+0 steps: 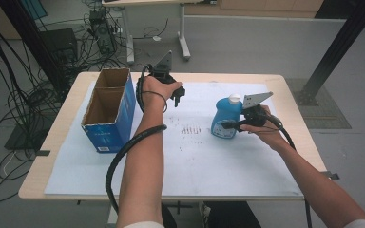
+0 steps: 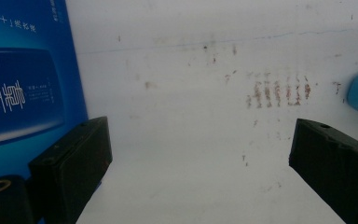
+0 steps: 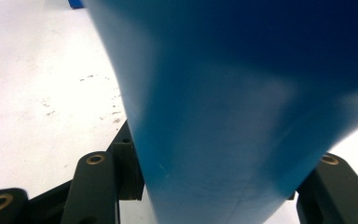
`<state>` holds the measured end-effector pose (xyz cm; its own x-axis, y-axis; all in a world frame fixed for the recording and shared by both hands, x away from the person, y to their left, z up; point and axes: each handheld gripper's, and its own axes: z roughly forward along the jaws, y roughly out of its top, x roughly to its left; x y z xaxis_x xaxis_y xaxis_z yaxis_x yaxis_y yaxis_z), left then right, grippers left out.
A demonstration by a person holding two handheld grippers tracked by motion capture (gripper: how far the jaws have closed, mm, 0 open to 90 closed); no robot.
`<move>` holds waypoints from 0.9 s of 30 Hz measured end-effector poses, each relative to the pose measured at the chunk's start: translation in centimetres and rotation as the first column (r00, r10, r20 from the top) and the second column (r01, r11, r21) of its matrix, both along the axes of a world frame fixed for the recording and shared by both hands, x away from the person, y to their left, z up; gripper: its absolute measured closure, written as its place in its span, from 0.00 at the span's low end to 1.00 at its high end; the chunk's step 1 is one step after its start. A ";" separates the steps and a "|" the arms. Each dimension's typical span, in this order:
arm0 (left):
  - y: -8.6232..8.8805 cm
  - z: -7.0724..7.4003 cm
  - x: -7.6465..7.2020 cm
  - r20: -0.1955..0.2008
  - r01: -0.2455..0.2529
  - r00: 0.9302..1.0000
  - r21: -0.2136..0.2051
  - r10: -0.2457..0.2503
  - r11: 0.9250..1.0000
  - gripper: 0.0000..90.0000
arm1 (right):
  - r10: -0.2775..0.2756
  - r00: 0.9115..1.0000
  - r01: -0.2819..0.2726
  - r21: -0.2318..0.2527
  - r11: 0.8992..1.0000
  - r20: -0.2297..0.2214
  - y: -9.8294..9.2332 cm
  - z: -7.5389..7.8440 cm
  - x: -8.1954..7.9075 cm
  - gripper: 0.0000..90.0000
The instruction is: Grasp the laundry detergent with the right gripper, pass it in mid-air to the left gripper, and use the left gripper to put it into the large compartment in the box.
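A blue bottle point(image 1: 225, 118) with a white cap stands upright on the white sheet at the right of the table. My right gripper point(image 1: 233, 124) is shut on its body from the right side. In the right gripper view the blue bottle point(image 3: 242, 107) sits wedged between the two black jaws. My left gripper point(image 1: 177, 96) hovers at the back of the sheet beside the blue carton point(image 1: 108, 109), which is open at the top. In the left gripper view its jaws stand wide apart with nothing between them, the blue carton point(image 2: 23, 79) at the left edge.
The white sheet point(image 1: 195, 156) covers most of the wooden table and carries a patch of reddish marks point(image 1: 190, 129) between the carton and the bottle. Cables, a table leg and a black post stand on the floor beyond the far edge.
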<state>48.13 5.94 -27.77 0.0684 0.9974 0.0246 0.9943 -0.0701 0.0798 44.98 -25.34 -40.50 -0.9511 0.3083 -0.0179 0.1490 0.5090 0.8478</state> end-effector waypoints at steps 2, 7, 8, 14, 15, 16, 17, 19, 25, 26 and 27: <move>0.0 0.0 0.0 0.001 -0.001 1.000 0.000 0.001 1.000 0.07 | -0.001 1.000 0.001 0.000 1.000 0.000 0.0 0.0 0.0 0.49; 0.1 0.1 -0.1 -0.001 0.001 1.000 -0.002 -0.001 1.000 0.07 | -0.003 1.000 0.003 0.001 1.000 -0.001 0.0 0.0 0.0 0.49; 0.1 0.1 -0.1 0.000 0.002 1.000 -0.001 -0.002 1.000 0.07 | -0.003 1.000 0.003 0.001 1.000 -0.001 0.0 0.0 0.0 0.49; -0.1 0.2 -0.2 0.001 0.008 1.000 -0.004 -0.008 1.000 0.07 | -0.006 1.000 0.006 0.001 1.000 -0.002 0.0 0.0 0.0 0.49; -0.2 0.3 -0.2 0.001 0.010 1.000 -0.004 -0.010 1.000 0.07 | -0.006 1.000 0.006 0.000 1.000 -0.003 0.0 0.0 0.0 0.49; -0.2 0.3 -0.2 0.003 0.011 1.000 -0.004 -0.011 1.000 0.07 | -0.007 1.000 0.007 0.000 1.000 -0.001 0.0 0.0 -0.1 0.49; -0.2 0.4 -0.2 0.004 0.011 1.000 -0.003 -0.011 1.000 0.07 | -0.008 1.000 0.008 -0.001 1.000 -0.002 0.0 0.0 -0.1 0.49; -0.2 0.4 -0.2 0.005 0.013 1.000 -0.006 -0.013 1.000 0.07 | -0.008 1.000 0.008 -0.001 1.000 -0.003 0.0 0.0 -0.1 0.49; -0.2 0.4 -0.3 0.002 0.013 1.000 -0.006 -0.013 1.000 0.07 | -0.011 1.000 0.011 -0.004 1.000 -0.005 0.1 0.1 -0.1 0.49; -0.2 0.4 -0.3 0.003 0.011 1.000 -0.005 -0.011 1.000 0.07 | -0.011 1.000 0.011 -0.004 1.000 -0.005 0.1 0.1 -0.1 0.49; -0.2 0.4 -0.3 0.002 0.012 1.000 -0.006 -0.012 1.000 0.07 | -0.012 1.000 0.012 -0.005 1.000 -0.006 0.1 0.1 -0.1 0.49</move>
